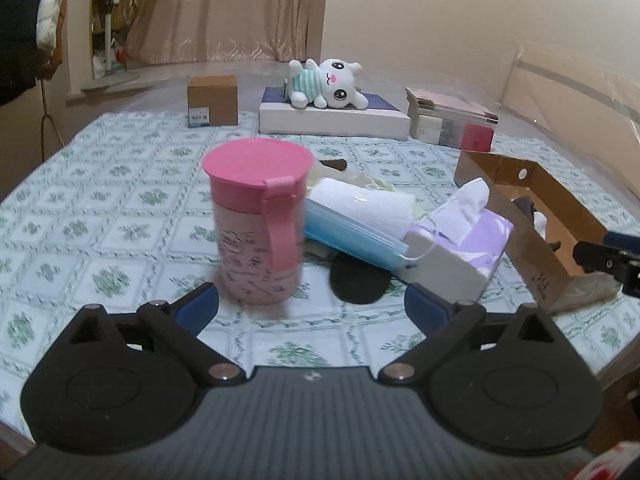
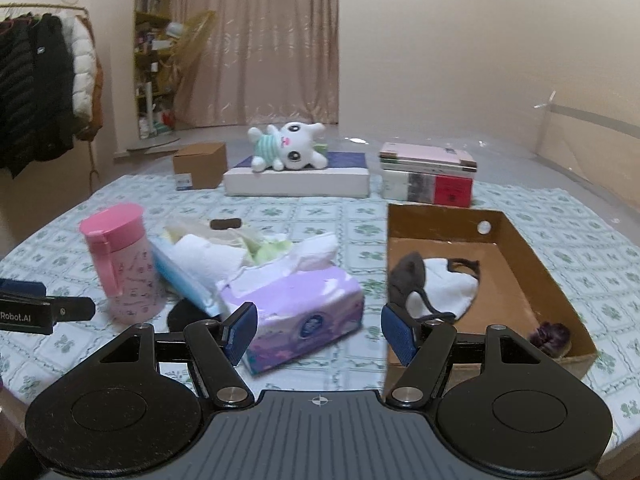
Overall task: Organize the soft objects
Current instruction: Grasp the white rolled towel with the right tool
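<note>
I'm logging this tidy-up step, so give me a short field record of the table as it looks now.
surface: table with green-patterned cloth
box: open cardboard box, on the right of the right wrist view
in box: white and dark cloth, purple item
still outside: tissue pack, white towel, blue masks
not soft: pink cup, upright
far side: plush toy lying on flat box
left tool: open, empty
right tool: open, empty

A lived-in room of a home is shown. A floor-length curtain is hung at twelve o'clock, padded coats are kept on a rack at nine o'clock, cluttered shelves are seen at eleven o'clock, and a floral-patterned cloth is spread over the counter.
</note>
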The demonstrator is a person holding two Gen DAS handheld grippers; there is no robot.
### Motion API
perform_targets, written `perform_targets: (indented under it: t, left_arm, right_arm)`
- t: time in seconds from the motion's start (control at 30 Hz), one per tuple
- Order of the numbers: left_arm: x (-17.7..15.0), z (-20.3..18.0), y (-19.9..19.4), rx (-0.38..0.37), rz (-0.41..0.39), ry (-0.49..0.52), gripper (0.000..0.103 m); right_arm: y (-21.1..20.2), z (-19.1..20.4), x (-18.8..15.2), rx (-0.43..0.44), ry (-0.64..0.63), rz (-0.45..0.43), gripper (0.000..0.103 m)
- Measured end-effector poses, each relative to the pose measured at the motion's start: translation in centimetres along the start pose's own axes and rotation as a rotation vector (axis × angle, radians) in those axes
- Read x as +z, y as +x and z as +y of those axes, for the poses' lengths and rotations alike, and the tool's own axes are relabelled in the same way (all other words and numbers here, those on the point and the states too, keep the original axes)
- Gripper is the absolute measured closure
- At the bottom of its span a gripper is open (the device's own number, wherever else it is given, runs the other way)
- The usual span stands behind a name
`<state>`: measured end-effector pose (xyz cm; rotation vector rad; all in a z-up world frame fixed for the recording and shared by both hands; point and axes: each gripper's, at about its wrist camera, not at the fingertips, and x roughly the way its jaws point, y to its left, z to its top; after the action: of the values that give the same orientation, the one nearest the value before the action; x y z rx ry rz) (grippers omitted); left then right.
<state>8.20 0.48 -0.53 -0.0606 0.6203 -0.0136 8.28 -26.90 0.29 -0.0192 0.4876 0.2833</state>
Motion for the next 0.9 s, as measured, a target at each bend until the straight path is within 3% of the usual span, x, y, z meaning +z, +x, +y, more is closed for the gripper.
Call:
perform_targets:
  t: [0.2, 0.47, 0.9]
  left_arm:
    - [0.3, 1.0, -0.4, 0.011, -0.028, 0.05, 0.005]
    - [1.2, 1.9, 0.0, -0.019, 0.003, 0.062, 0.006]
    - [6.0, 4.1, 1.6, -0.105, -0.009, 0.296, 0.007]
  right_arm:
    - [0.6, 1.2, 0.3, 0.028, -0.034, 0.011, 0.035]
    - [2.5, 2.4, 1.1, 0.094, -0.112, 0.037, 0.035]
    - [9.5, 4.3, 5.3, 0.26, -0.34, 0.13, 0.035]
